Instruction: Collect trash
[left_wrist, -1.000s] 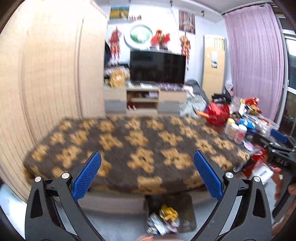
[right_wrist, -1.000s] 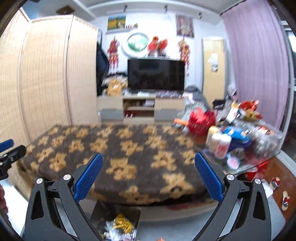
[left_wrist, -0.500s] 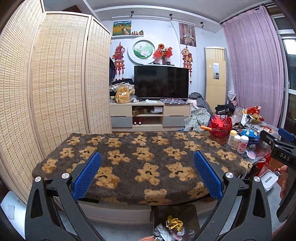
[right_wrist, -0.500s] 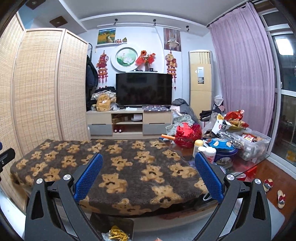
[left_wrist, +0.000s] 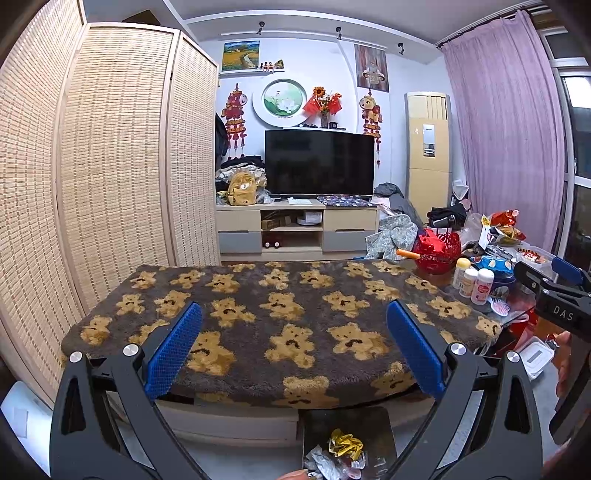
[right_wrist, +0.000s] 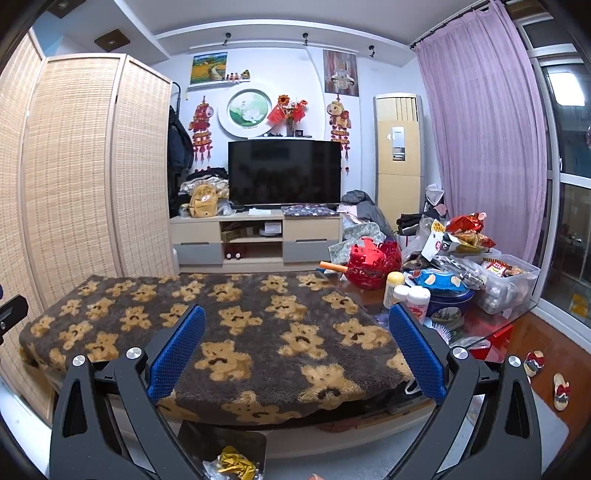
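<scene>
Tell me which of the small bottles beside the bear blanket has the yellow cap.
The far-left bottle, nearest the red basket. Its cap is yellow; the two bottles in front have white caps.

A blanket (right_wrist: 236, 332) lay over the table (right_wrist: 491, 325), clutter at its right end; a bin (left_wrist: 347, 424) sat below, the television (right_wrist: 284, 171) stood behind.
</scene>
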